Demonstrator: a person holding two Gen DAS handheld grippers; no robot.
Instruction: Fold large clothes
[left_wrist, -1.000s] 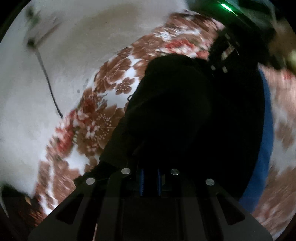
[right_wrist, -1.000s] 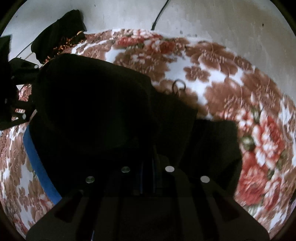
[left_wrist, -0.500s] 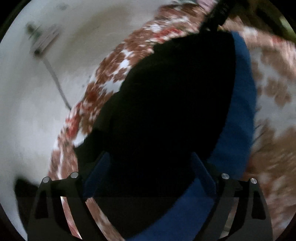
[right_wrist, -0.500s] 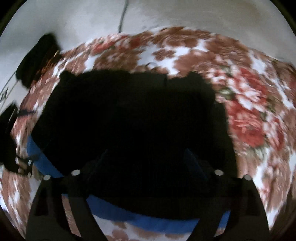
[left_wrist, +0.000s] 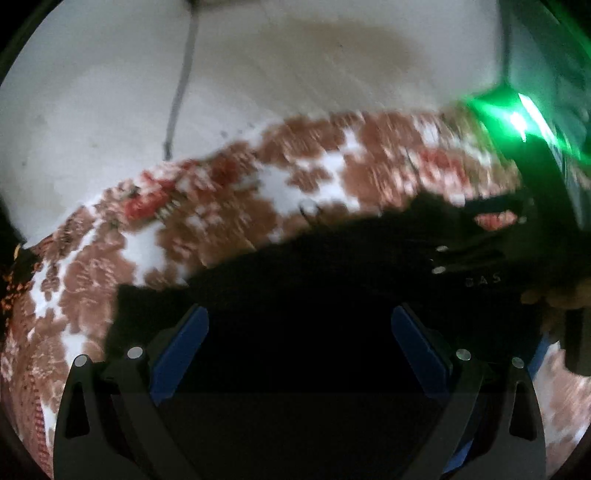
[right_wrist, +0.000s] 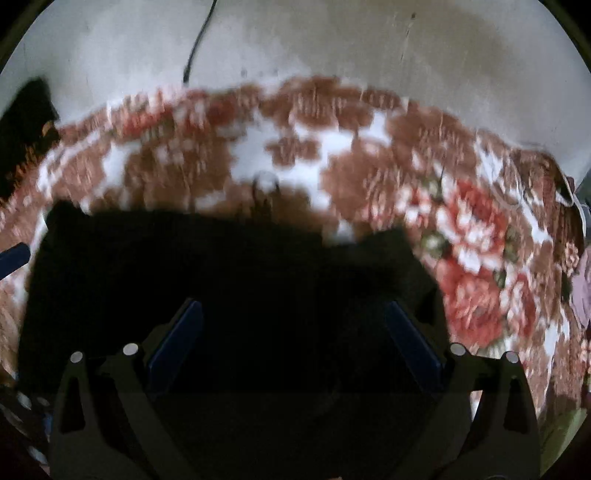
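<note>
Pale wall (right_wrist: 332, 40), floral blanket (right_wrist: 469, 229) — dim, blurred

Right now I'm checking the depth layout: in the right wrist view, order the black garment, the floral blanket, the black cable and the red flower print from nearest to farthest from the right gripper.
1. Black garment: directly ahead of the open right gripper.
2. Red flower print: on the floral blanket, to the right.
3. Black cable: on the pale floor, far upper left.

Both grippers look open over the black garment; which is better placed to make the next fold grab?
Right, marginally: the right gripper sits centred over the black garment; the left gripper is crowded.
</note>
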